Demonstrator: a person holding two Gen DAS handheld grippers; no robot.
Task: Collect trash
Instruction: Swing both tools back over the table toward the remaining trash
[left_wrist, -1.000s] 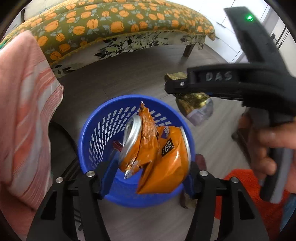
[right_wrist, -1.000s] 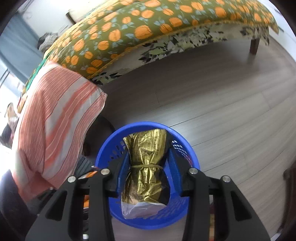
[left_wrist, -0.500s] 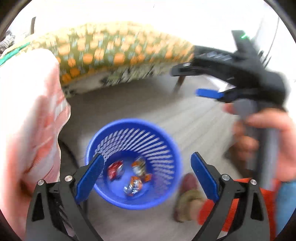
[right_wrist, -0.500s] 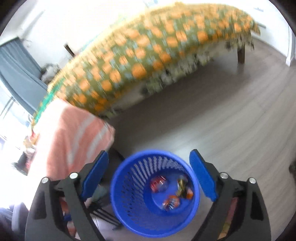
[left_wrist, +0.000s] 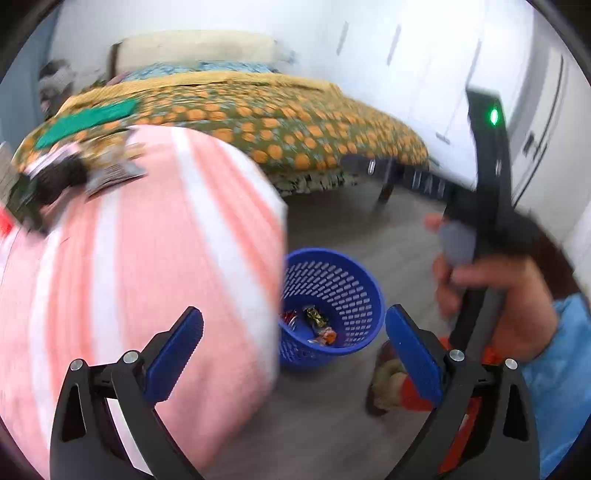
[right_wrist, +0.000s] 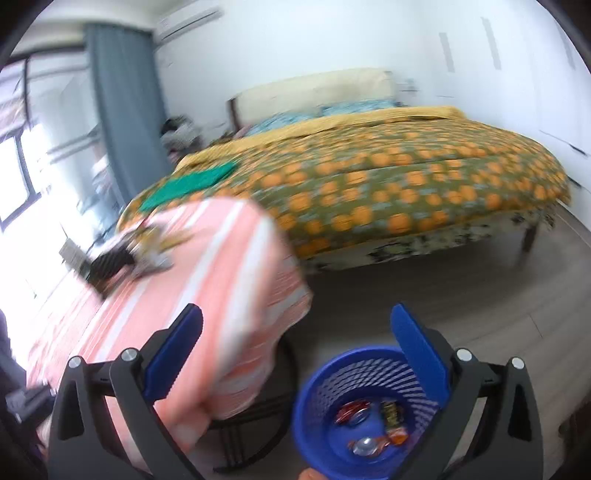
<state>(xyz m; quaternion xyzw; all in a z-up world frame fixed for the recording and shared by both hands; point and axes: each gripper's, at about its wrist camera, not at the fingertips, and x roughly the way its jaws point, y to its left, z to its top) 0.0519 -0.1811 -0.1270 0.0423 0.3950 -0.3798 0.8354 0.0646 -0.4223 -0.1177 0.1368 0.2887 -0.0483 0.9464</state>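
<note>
The blue mesh basket stands on the floor beside the table and holds several crumpled wrappers. My left gripper hovers high above it, jaws opening wide with nothing between them. In the right wrist view the basket sits low under the right finger, with its wrappers showing inside. My right gripper is also opening and holds nothing. More trash, blurred wrappers and a dark item, lies on the pink-striped tablecloth. The left wrist view shows that trash at the upper left.
A bed with an orange-patterned cover fills the back of the room. A person's hand holds the right gripper's handle on the right. A slippered foot stands near the basket. Black table legs lie under the cloth.
Both grippers opened and dropped the orange bag and the gold wrapper into the basket. Both then rose and swung left, so the table top has come into view.
</note>
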